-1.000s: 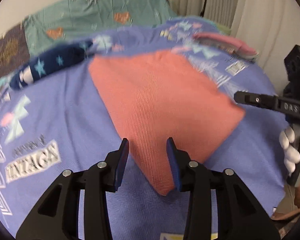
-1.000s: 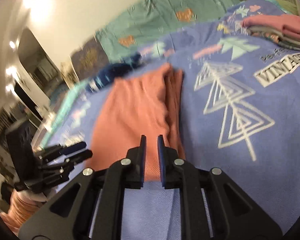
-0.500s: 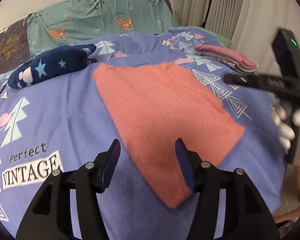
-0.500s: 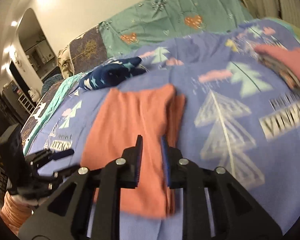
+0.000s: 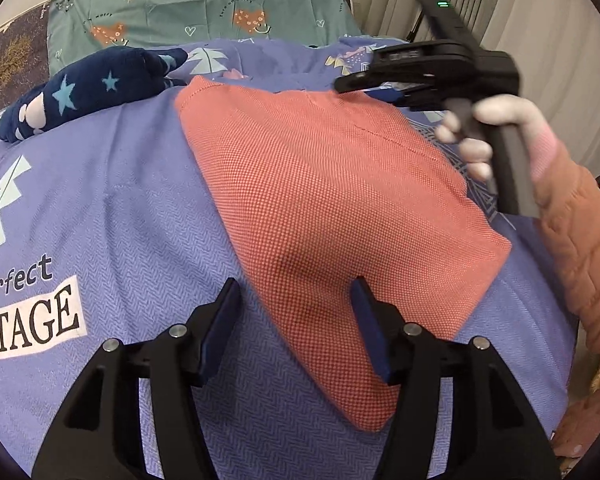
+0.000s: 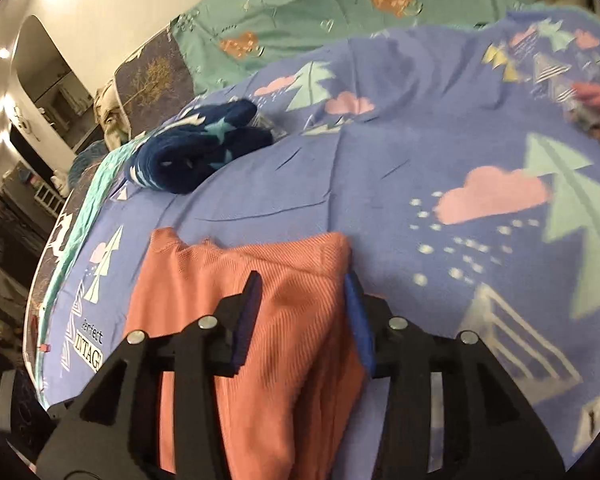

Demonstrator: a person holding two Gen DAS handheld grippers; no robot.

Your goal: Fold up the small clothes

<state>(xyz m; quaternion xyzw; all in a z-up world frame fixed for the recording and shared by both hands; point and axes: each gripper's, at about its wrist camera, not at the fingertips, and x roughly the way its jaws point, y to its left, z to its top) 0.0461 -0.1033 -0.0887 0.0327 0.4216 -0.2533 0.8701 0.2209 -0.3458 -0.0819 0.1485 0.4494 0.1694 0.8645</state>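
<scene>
My left gripper [image 5: 296, 312] hangs over the near corner of the folded orange garment [image 5: 332, 208]. Its fingers [image 5: 224, 320] stand fairly wide, having just been opening, and the cloth lies below the gap without either pad pressing on it. The garment rests flat on the blue bedspread [image 5: 112, 208], which is printed with trees, clouds and the words "Perfect VINTAGE".

My right gripper [image 6: 302, 308] sits over the far end of the same garment [image 6: 236, 280]. Its fingers [image 6: 248, 316] stand partly apart and have just been opening; the right pad lines up with the folded right edge, and I cannot tell whether it touches. In the left view my hand [image 5: 484, 136] holds that gripper's handle above the garment's far side.

Farther off, a dark blue piece of clothing with stars [image 5: 84, 92] lies bunched on the bedspread, apart from the orange one. Behind it stands a green pillow [image 5: 204, 12].
</scene>
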